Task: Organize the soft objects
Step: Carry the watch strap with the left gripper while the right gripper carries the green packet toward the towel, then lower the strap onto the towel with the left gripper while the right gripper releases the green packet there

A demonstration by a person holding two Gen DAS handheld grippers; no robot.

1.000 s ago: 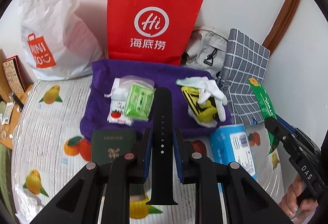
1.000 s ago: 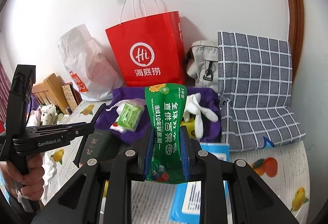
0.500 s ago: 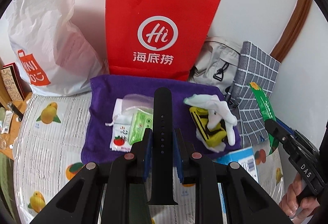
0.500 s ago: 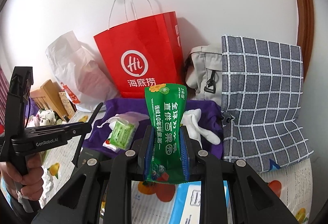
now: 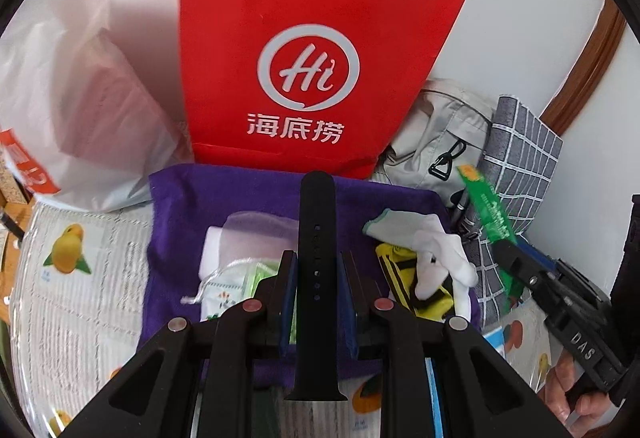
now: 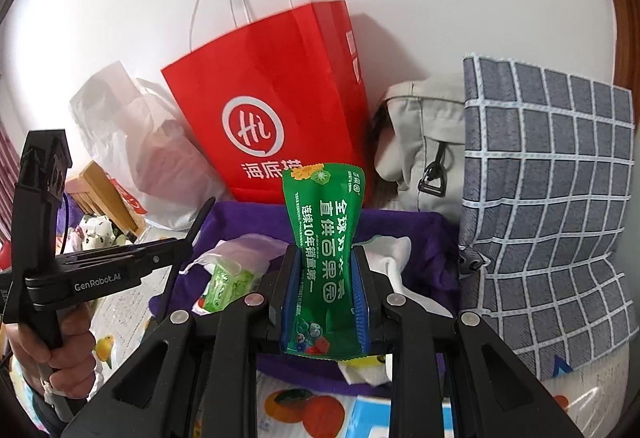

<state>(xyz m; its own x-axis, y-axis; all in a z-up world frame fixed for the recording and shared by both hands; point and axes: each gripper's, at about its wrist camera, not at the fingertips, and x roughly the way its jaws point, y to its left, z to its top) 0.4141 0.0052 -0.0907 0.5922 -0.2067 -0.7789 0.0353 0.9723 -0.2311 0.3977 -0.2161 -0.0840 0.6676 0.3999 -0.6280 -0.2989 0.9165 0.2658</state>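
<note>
My left gripper point(image 5: 316, 270) is shut on a black watch strap point(image 5: 316, 238) that stands upright between the fingers, above a purple towel point(image 5: 184, 213). My right gripper point(image 6: 324, 266) is shut on a green snack packet point(image 6: 324, 234), also held upright over the purple towel point(image 6: 404, 226). On the towel lie a drawstring pouch with green packets point(image 5: 236, 274), white gloves point(image 5: 436, 250) and a yellow-black item point(image 5: 400, 270). The right gripper with its green packet shows at the right of the left wrist view point(image 5: 500, 238). The left gripper shows at the left of the right wrist view point(image 6: 176, 250).
A red paper bag point(image 5: 304, 69) stands behind the towel against the wall, with a white plastic bag point(image 5: 68, 97) to its left. A grey backpack point(image 5: 436, 133) and a checked grey bag point(image 6: 548, 197) are at the right. A fruit-print cloth point(image 5: 72, 278) covers the table.
Both grippers have moved forward towards the red bag and the towel, which look larger and nearer. Each still holds its item.
</note>
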